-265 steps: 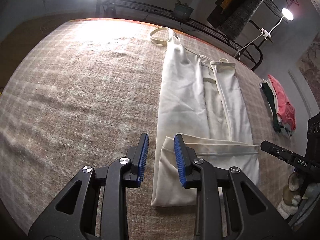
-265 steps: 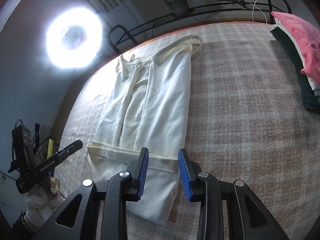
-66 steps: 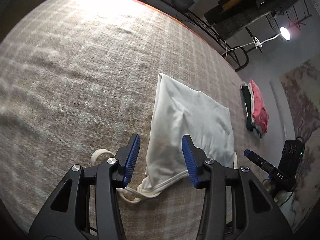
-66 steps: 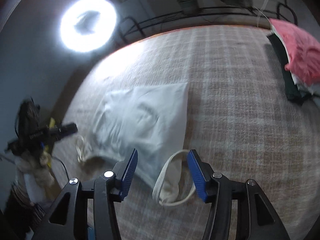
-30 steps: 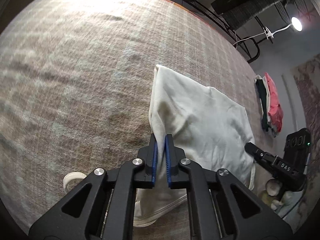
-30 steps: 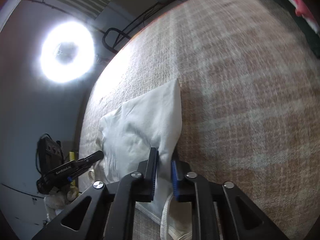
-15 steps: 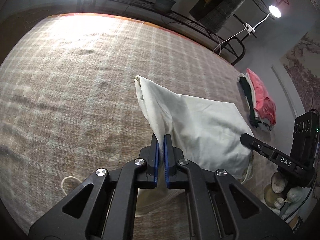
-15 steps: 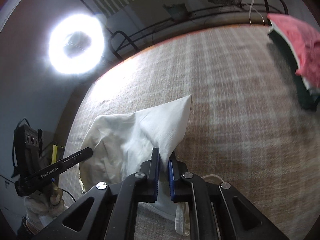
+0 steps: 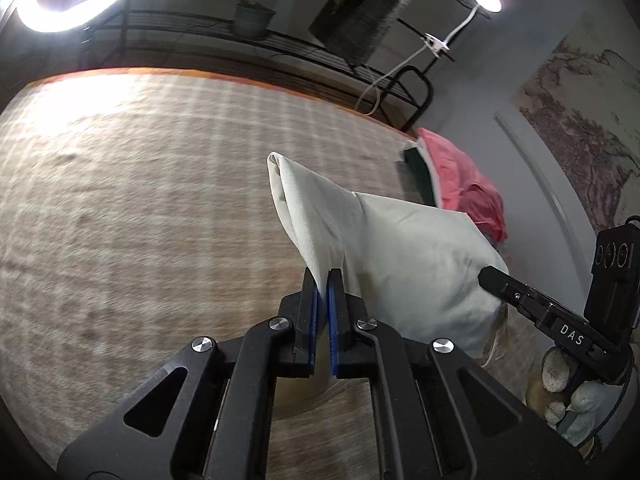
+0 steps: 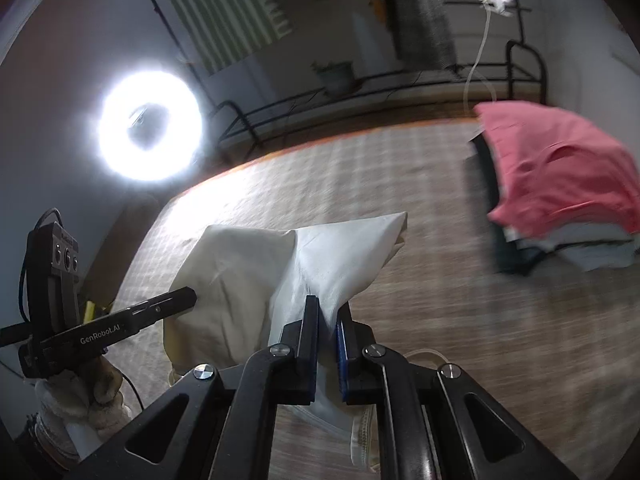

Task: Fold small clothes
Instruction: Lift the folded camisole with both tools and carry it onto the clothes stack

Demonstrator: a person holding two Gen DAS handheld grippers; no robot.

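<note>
With jaws pinching it, left gripper (image 9: 323,280) and right gripper (image 10: 327,306) hold the folded cream garment (image 9: 416,256) spanning between them, its stack (image 10: 560,184) target ahead-right.

Both wrist cams sit close, face fwd over bed; share cream garment (image 9: 408,256) (image 10: 256,276)

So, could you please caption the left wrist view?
Left tongs shut on the folded cream garment, lifting it over the blanket.
</note>
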